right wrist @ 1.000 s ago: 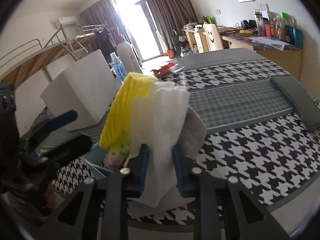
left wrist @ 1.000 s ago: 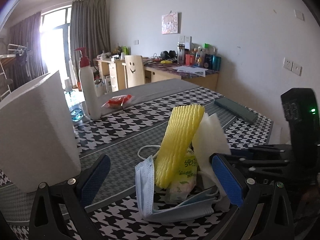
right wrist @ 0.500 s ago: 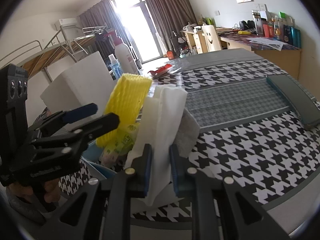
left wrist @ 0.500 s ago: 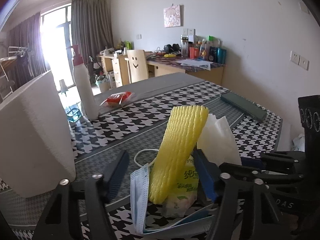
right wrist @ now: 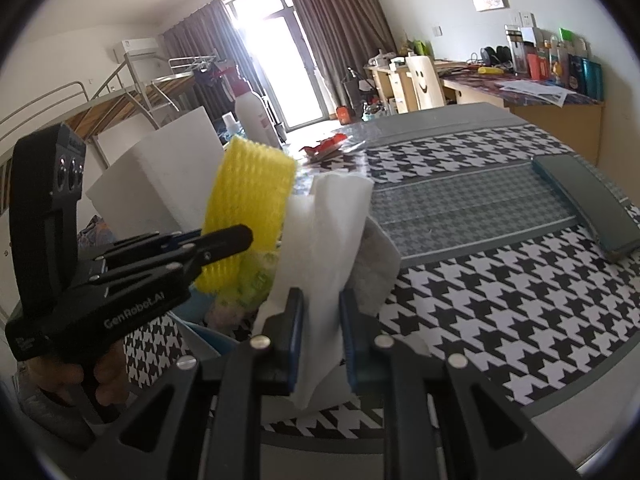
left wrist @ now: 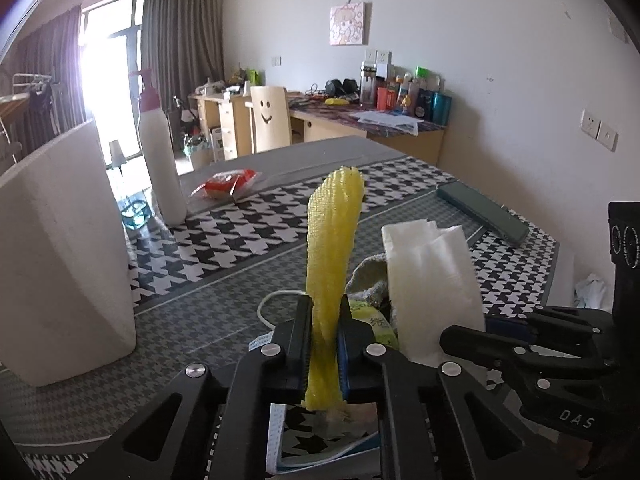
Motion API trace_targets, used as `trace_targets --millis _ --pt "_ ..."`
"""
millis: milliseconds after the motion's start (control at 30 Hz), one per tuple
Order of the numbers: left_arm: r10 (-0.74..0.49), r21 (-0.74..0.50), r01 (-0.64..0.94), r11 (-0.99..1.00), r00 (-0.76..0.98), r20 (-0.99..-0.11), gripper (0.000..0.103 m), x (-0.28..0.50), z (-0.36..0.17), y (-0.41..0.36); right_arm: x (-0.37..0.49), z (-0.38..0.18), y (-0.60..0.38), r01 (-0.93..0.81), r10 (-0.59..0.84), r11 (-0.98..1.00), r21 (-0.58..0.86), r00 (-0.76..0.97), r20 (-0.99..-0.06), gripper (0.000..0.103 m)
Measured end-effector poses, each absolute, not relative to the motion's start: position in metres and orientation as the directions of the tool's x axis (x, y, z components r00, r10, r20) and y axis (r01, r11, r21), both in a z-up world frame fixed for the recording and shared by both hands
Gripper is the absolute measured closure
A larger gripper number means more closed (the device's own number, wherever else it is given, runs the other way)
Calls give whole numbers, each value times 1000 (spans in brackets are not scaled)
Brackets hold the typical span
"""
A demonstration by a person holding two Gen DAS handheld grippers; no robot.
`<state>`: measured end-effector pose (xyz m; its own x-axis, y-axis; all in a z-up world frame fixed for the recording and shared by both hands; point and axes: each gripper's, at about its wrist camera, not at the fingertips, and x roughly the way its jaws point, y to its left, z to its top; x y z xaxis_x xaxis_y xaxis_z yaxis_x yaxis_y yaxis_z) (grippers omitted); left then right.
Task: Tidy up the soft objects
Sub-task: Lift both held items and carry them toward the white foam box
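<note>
My left gripper (left wrist: pixel 325 344) is shut on a yellow foam net sleeve (left wrist: pixel 334 248) that stands upright above the houndstooth table; it also shows in the right wrist view (right wrist: pixel 248 204). My right gripper (right wrist: pixel 320 336) is shut on a white tissue (right wrist: pixel 326 248), which stands beside the sleeve in the left wrist view (left wrist: pixel 432 280). Under them lie a blue face mask (left wrist: pixel 320 456), a green-printed tissue pack (left wrist: pixel 378 326) and a grey cloth (right wrist: pixel 376 264). The left gripper (right wrist: pixel 224 246) shows in the right wrist view, the right gripper (left wrist: pixel 520 344) in the left.
A big white foam block (left wrist: pixel 60 248) stands at the left. A white pump bottle (left wrist: pixel 160 152) and a red snack packet (left wrist: pixel 224 186) sit behind. A dark green flat case (left wrist: pixel 484 212) lies at the table's right edge. A desk and a chair are beyond.
My left gripper went from wide open around the pile to shut on the yellow sleeve. My right gripper stayed shut on the tissue.
</note>
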<state>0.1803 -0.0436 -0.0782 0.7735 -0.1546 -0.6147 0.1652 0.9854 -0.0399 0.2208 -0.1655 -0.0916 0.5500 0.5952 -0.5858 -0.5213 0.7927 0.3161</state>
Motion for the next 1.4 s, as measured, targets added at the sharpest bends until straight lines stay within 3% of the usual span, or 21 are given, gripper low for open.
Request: trace_targets --millis 433,500,567,633,900,933,1067,1167,1400 --pt "-174 -66 166 984 806 -566 92 157 -61 -28 221 -82 -163 -505 568 815 285 594 -570 86" --pt "-178 -69 169 983 808 -561 92 153 -59 -27 225 -83 -164 -493 568 816 302 586 -578 81" --pt "-181 -71 171 983 812 -555 92 150 -57 -25 229 -85 -165 -476 567 818 321 581 -583 60" --pt "-183 -72 171 983 815 -550 92 146 -55 -23 231 -86 -166 -470 566 820 326 582 -584 51" --pt "-163 -71 149 986 819 -550 92 141 -57 -13 233 -92 -153 -493 600 793 358 528 -601 51" --pt "-162 -73 146 987 819 -551 92 140 -57 -11 233 -93 -151 -496 602 790 360 520 -606 54" --pt "-156 -73 139 988 823 -547 92 135 -56 -6 233 -96 -144 -500 593 793 348 505 -626 91" --pt "-150 -73 131 989 828 -541 92 131 -54 -2 230 -93 -143 -510 591 793 334 512 -623 96" --pt "-129 -63 112 992 849 -513 92 117 -45 8 219 -66 -142 -526 587 798 294 565 -580 97"
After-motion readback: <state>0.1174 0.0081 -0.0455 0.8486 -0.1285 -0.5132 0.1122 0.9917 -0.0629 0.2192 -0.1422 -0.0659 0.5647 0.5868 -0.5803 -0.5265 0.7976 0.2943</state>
